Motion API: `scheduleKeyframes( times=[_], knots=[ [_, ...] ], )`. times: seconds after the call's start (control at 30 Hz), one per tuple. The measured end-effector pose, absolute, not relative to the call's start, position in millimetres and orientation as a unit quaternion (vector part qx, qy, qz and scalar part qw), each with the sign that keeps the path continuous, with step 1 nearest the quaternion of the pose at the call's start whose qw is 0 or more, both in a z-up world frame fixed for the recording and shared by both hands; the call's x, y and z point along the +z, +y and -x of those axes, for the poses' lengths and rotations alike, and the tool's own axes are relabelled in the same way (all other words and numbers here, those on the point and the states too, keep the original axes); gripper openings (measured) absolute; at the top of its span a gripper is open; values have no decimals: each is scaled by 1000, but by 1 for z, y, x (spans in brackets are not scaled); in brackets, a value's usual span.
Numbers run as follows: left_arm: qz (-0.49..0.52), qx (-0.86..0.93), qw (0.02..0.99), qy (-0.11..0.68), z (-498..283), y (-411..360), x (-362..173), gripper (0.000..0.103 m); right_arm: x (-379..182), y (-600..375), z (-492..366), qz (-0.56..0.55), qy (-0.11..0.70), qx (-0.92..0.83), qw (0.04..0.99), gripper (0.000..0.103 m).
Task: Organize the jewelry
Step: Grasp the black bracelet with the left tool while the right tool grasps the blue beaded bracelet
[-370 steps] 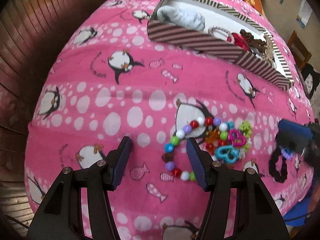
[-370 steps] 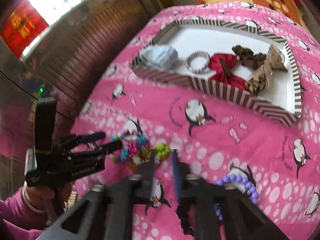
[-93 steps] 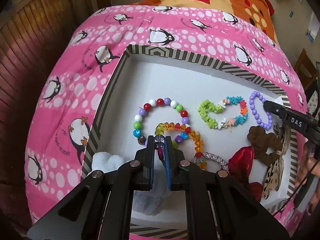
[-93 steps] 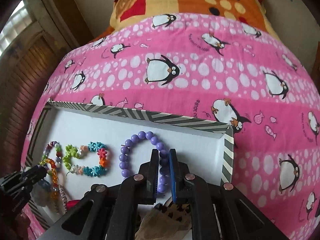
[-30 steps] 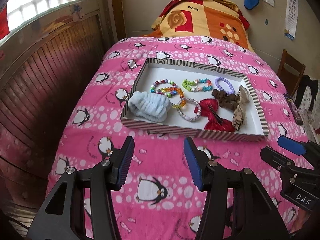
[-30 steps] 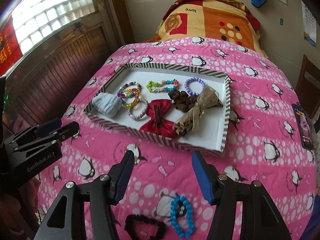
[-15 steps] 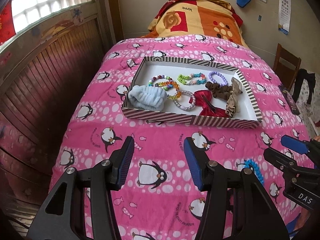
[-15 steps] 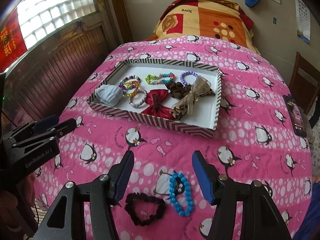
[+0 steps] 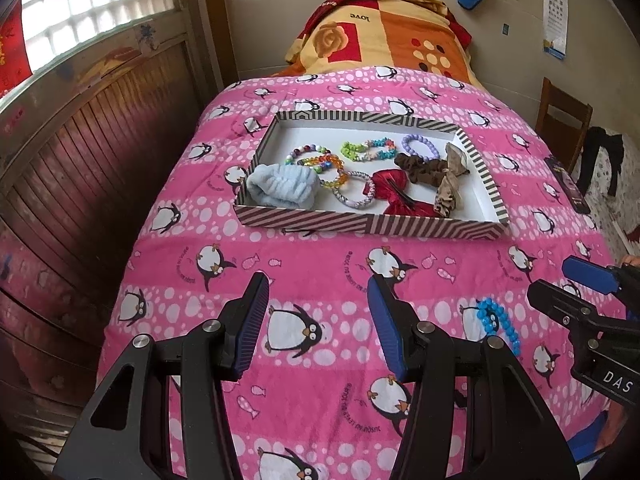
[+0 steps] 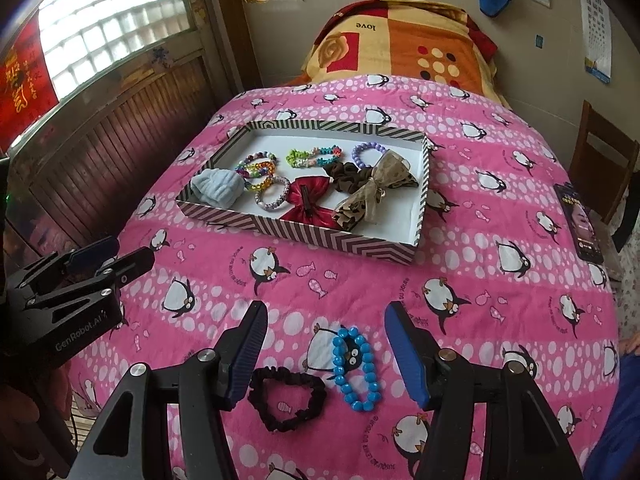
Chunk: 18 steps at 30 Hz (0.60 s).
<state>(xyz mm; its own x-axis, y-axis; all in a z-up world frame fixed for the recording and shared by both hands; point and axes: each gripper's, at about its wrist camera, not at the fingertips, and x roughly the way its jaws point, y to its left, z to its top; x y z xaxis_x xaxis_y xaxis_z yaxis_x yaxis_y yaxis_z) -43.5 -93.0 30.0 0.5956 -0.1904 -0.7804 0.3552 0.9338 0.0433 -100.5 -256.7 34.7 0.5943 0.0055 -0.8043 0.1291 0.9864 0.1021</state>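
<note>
A striped tray (image 9: pixel 360 225) (image 10: pixel 320 236) lies on the pink penguin quilt and holds bead bracelets (image 9: pixel 316 160), a purple bracelet (image 10: pixel 366 152), a red bow (image 10: pixel 308 200), scrunchies and a blue cloth (image 9: pixel 282 189). A blue bead bracelet (image 10: pixel 356 368) (image 9: pixel 498 322) and a black scrunchie (image 10: pixel 286 398) lie on the quilt near me. My right gripper (image 10: pixel 324 320) is open and empty just above them. My left gripper (image 9: pixel 318 292) is open and empty over bare quilt, well short of the tray.
A phone (image 10: pixel 580 222) lies at the quilt's right edge. A wooden chair (image 10: pixel 604 168) stands to the right. A wood-panelled wall (image 9: pixel 80 160) runs along the left. An orange blanket (image 9: pixel 380 40) lies beyond the tray.
Both grippers let go of bracelets in the tray, opened and drew back toward the foot of the bed. In the last second they kept backing away; the blue bracelet and black scrunchie came into view.
</note>
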Motion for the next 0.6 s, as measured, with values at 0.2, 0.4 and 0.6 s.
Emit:
scheduleKeyframes(
  times=[0.2,0.4,0.6],
  knots=[
    [-103,-166,882,429,49,-98,25,51,30,-263,106,-78,453,-43,887,59],
    [-103,-226,855,455,57,-105,9,51,9,-283,113,-85,477,-57,873,59],
    [-97,-291,809,501,67,-122,-20,51,-29,-293,117,-88,514,-54,851,58]
  ],
)
